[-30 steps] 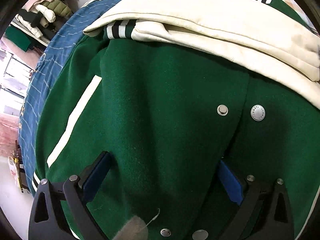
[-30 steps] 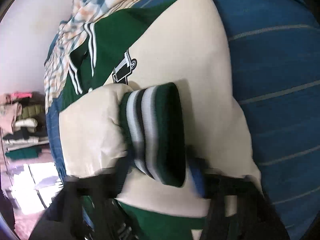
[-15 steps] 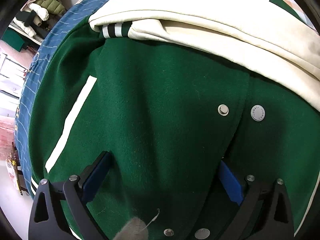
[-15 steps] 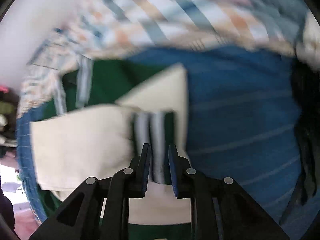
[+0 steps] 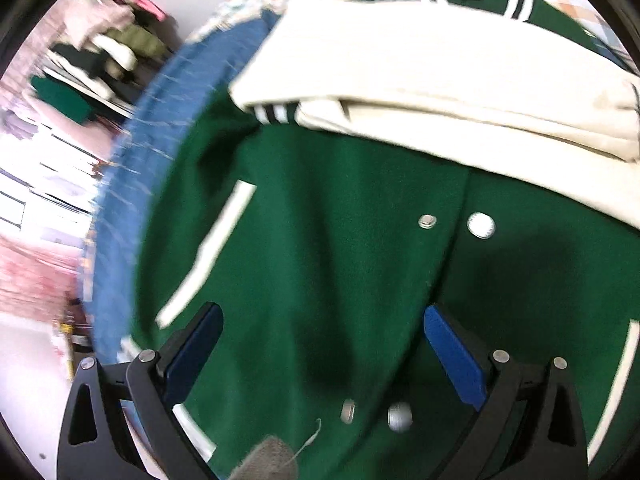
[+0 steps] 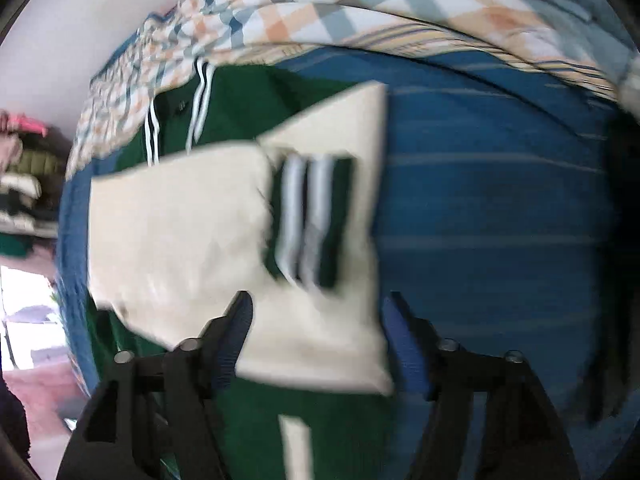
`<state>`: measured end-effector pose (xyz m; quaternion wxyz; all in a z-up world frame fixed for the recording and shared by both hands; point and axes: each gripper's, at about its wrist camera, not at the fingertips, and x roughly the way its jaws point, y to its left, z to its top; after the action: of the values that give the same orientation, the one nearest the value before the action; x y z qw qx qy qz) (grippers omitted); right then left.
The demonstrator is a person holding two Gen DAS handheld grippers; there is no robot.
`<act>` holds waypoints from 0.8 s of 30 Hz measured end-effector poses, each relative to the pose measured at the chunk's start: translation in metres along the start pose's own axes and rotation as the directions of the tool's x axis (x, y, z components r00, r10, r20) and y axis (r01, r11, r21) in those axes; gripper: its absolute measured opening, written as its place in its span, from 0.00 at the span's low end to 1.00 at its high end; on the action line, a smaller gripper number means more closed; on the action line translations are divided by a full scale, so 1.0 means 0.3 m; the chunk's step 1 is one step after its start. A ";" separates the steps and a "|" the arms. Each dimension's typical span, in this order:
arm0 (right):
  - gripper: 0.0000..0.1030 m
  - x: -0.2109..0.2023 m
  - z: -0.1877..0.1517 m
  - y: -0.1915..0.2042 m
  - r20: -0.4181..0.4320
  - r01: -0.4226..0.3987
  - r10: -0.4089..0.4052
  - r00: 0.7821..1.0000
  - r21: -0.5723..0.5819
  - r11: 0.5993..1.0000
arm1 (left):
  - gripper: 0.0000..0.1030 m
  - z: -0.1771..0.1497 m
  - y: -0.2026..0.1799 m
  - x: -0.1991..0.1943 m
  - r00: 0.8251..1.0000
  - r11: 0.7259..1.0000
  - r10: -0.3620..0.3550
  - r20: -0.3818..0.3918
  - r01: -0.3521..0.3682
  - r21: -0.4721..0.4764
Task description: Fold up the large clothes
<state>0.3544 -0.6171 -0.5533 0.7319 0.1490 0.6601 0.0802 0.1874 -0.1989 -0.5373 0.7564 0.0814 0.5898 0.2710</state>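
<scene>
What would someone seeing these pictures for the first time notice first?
A big green jacket with silver snaps fills the left wrist view, spread on a blue cover. Its cream sleeves are folded across the chest, one striped cuff lying on top in the right wrist view. A checked quilt is bunched along the far edge of the bed.

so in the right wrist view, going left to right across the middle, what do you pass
clothes pile → blue bedspread edge → cream sleeve → striped cuff → cream sleeve underneath → open blue bedspread
</scene>
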 end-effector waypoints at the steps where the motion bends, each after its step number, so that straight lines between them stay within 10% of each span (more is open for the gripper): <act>1: 0.69 -0.016 -0.033 -0.025 -0.015 0.018 -0.018 1.000 -0.017 1.000 | 1.00 -0.027 -0.018 -0.054 0.999 0.999 0.038 0.004 -0.038 0.013; 10: 0.69 -0.076 -0.409 -0.341 -0.164 0.104 -0.108 0.981 -0.035 0.994 | 1.00 -0.434 -0.319 -0.379 0.945 0.897 0.315 0.094 -0.328 0.295; 18: 0.69 -0.068 -0.486 -0.540 -0.218 0.138 -0.133 0.967 0.004 0.990 | 1.00 -0.738 -0.642 -0.466 0.959 0.850 0.278 0.063 -0.276 0.448; 24: 0.69 -0.086 -0.467 -0.618 -0.208 0.135 -0.125 0.970 0.037 0.990 | 1.00 -0.696 -0.740 -0.341 0.919 0.842 0.392 0.047 -0.379 0.383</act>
<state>0.1980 -0.7842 -0.6009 0.6596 0.1148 0.7422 0.0303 0.0456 -0.4782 -0.6097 0.6457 0.3407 0.6152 0.2976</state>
